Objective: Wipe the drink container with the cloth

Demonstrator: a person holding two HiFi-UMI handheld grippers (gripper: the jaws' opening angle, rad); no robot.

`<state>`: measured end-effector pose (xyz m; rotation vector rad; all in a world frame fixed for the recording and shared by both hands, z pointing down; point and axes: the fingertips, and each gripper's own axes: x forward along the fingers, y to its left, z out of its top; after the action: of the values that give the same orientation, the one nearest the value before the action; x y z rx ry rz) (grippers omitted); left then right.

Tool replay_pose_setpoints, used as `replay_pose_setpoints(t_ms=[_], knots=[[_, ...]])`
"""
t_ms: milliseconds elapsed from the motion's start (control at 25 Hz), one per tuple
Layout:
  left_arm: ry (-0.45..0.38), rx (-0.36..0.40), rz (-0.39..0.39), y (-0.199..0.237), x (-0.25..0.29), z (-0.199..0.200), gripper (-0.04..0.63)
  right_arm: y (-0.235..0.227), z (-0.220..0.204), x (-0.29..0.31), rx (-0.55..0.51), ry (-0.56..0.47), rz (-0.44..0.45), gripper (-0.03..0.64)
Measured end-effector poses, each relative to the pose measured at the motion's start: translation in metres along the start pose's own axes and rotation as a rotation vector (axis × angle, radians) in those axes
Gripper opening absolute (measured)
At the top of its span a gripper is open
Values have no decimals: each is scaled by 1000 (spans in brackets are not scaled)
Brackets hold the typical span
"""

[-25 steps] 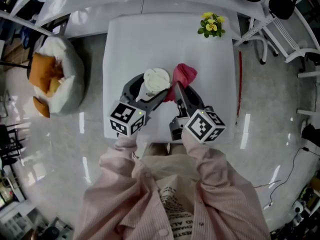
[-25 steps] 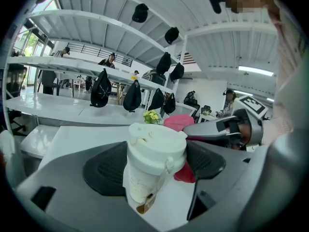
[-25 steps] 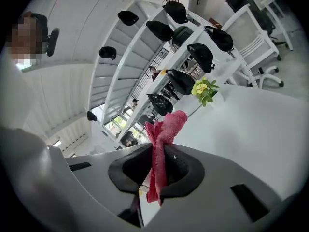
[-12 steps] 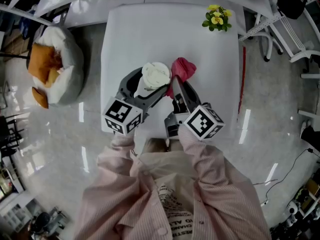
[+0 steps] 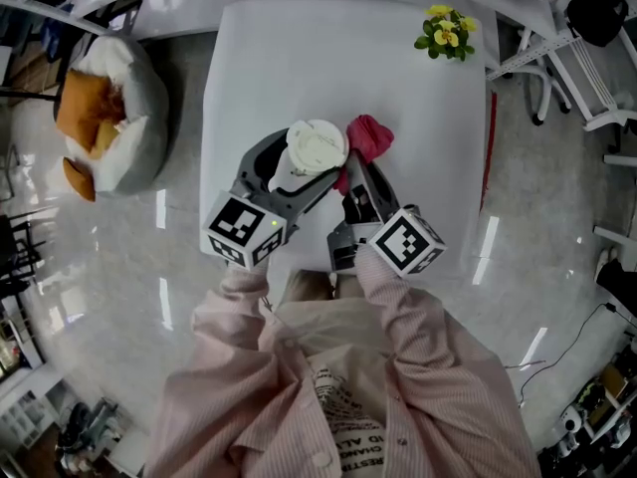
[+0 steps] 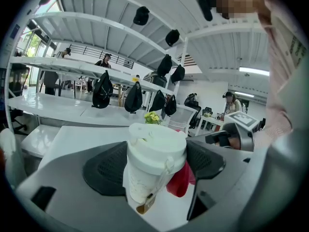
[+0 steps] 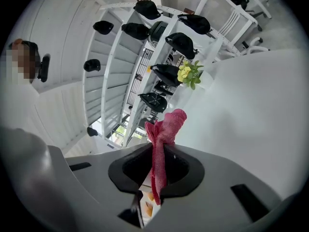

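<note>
Nearest the camera, in the head view, is the person's pink striped shirt (image 5: 328,386), with both sleeves reaching forward to the two marker cubes, left (image 5: 244,232) and right (image 5: 408,242).

Just past the cubes, the left gripper (image 5: 302,167) has its two dark, curved jaws set against opposite sides of the drink container (image 5: 317,147). This is a white lidded cup, and it stands upright between them over the near half of the white table (image 5: 299,58). The left gripper view shows the grip plainly: the cup (image 6: 154,158) fills the gap of the left gripper (image 6: 154,166), one textured pad pressing on each side. A small brownish tag (image 6: 145,204) hangs from the lid on a string (its print is too small to read).

The right gripper (image 5: 350,179) sits just to the right of the cup, its jaws pinched tight on the cloth (image 5: 368,137) – a red-pink rag. In the right gripper view the cloth (image 7: 166,127) runs up through the narrow slit of the right gripper (image 7: 159,170) and bunches above the tips. From the left gripper view, its folds (image 6: 179,180) show just behind the cup's lower right side. I cannot tell whether cloth and cup touch.

Farther off, a small pot of yellow flowers (image 5: 446,33) stands at the table's far right corner. Well apart on the floor to the left lies a white beanbag (image 5: 134,118) holding orange cushions.
</note>
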<state>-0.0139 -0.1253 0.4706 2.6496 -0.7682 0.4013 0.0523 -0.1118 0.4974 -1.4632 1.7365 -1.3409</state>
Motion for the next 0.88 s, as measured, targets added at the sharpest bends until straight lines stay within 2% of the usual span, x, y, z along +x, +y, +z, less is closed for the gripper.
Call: replay_pose_setpoints(t_ms=[440, 880], knots=[[-6, 0, 9, 0, -1, 0, 374, -12, -3, 8, 11, 16, 6, 44], [-14, -1, 12, 0, -1, 0, 374, -43, -16, 16, 22, 61, -49, 44]])
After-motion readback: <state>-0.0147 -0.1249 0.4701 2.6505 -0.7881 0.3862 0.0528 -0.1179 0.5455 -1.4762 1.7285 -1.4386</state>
